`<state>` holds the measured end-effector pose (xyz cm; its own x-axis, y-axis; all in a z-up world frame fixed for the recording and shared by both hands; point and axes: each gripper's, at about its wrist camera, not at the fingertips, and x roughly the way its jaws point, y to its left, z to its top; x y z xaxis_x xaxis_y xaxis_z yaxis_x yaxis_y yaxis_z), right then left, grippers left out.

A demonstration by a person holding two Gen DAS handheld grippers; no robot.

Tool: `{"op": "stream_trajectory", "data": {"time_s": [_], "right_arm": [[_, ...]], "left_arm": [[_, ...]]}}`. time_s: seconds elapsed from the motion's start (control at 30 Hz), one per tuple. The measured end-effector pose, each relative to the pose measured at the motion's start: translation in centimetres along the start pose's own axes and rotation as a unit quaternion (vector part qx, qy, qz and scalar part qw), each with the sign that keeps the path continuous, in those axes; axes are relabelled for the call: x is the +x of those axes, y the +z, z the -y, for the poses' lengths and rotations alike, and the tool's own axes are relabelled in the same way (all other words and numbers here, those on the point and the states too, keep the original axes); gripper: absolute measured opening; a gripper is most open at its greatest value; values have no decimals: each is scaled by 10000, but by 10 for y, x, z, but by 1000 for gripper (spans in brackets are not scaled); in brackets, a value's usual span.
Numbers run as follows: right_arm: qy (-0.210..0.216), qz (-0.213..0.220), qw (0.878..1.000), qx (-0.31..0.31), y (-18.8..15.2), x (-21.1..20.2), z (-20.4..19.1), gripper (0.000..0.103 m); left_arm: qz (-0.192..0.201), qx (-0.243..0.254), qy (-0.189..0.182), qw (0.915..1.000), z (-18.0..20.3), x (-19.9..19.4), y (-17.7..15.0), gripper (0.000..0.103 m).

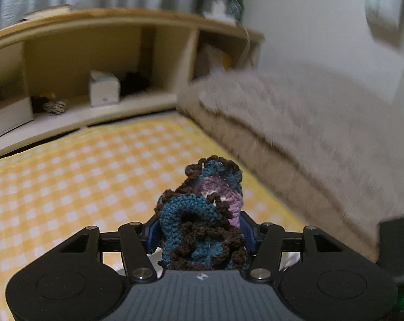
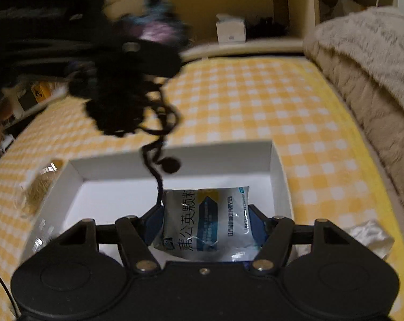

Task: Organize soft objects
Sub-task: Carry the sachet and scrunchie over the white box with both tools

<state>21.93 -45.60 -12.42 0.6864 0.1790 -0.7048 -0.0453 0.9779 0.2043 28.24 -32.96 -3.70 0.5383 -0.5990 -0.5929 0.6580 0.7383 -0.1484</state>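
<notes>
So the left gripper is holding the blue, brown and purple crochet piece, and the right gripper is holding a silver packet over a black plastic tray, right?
Not quite: the container is a white cardboard box, not a black tray, as the right wrist view shows. The right gripper does hold the silver packet over it, and the left gripper holds the crochet piece.

Black gripper [image 1: 200,230], seemingly blue finger pads [image 1: 152,234].

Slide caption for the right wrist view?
Right gripper holds a medicine sachet over a white box.
</notes>
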Motion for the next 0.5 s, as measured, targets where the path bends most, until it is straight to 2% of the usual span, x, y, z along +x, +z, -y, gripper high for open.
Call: {"op": "stream_trajectory", "data": {"time_s": [0.13,0.27,0.5], "right_arm": [[-88,-36,9999,-107,-10,5,7,68],[-65,3,10000,-45,-7,5,16,68],[-149,-4,9993,-343,-3,14,9,68]], "left_arm": [[-490,478,74,9976,7,34,-21,58],[-956,280,167,9949,-9,51,-45,58],[-1338,-25,323,9905,-43,54,-70,58]]}}
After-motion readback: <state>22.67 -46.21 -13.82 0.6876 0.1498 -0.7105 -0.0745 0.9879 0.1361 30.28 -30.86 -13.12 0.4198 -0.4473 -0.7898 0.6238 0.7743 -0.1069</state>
